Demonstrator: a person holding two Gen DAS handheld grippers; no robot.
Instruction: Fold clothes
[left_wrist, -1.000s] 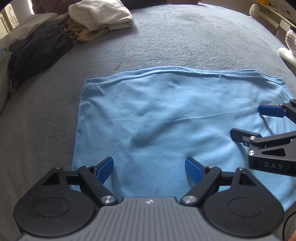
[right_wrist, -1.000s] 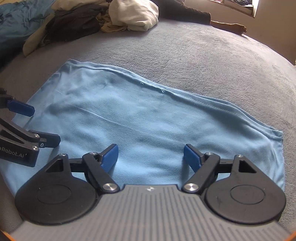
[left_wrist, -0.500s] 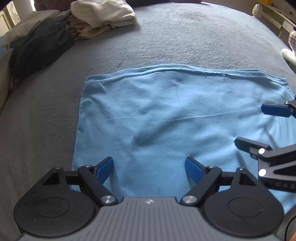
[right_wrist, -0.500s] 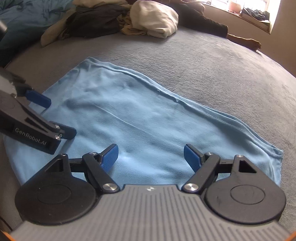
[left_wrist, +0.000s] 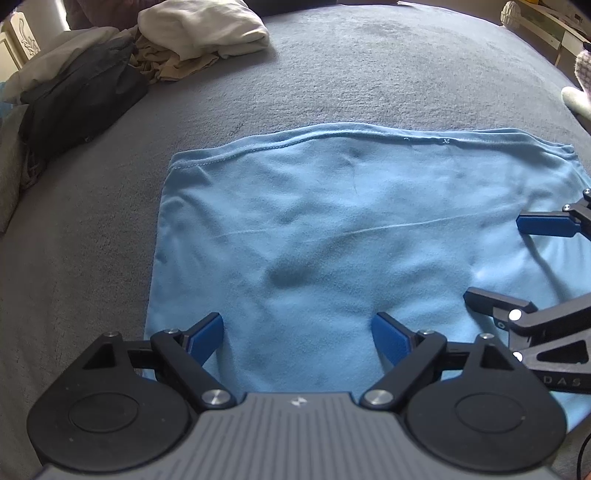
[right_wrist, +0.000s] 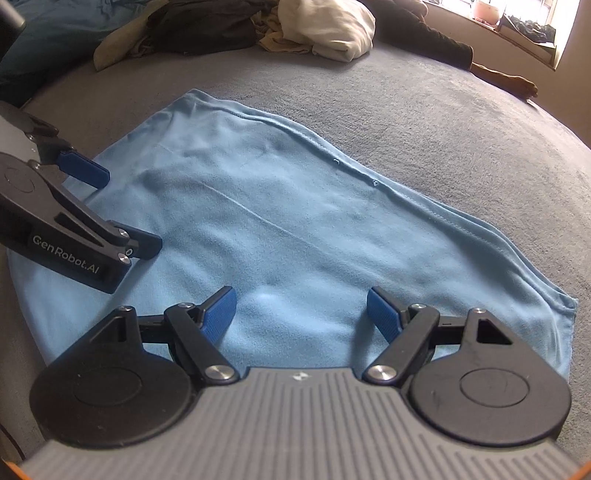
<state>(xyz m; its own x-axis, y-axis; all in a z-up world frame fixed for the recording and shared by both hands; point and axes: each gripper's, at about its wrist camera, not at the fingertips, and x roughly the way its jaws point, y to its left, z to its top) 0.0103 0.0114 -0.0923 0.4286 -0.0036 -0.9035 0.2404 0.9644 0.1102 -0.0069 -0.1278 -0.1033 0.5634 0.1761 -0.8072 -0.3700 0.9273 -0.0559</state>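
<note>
Light-blue soft knit garment (left_wrist: 332, 236), folded to a rough rectangle, lies flat on the grey fuzzy bed cover (left_wrist: 369, 74), stitched hem along its far edge, a few shallow creases across the middle. Two tiny marks sit on the hem (right_wrist: 375, 182).

Left gripper (left_wrist: 297, 328), black w/ blue pads, hangs over the garment's near edge, left-of-centre; jaws wide apart and opening a bit more, only flat cloth under the gap, pads not pinching anything. Right gripper (right_wrist: 301, 306), same build, is over the near edge further right, jaws spread wide too, nothing clamped btw them. Each gripper shows in the other's view: right one at the right margin (left_wrist: 517, 258), left one at the left margin (right_wrist: 118, 210), both above the cloth. Can't tell if the tips touch the fabric.

Beyond, at the bed's far-left corner: cream folded cloth bundle (left_wrist: 203, 26) on tan fabric (left_wrist: 170, 66), next to a dark heap of clothes (left_wrist: 74, 99).
</note>
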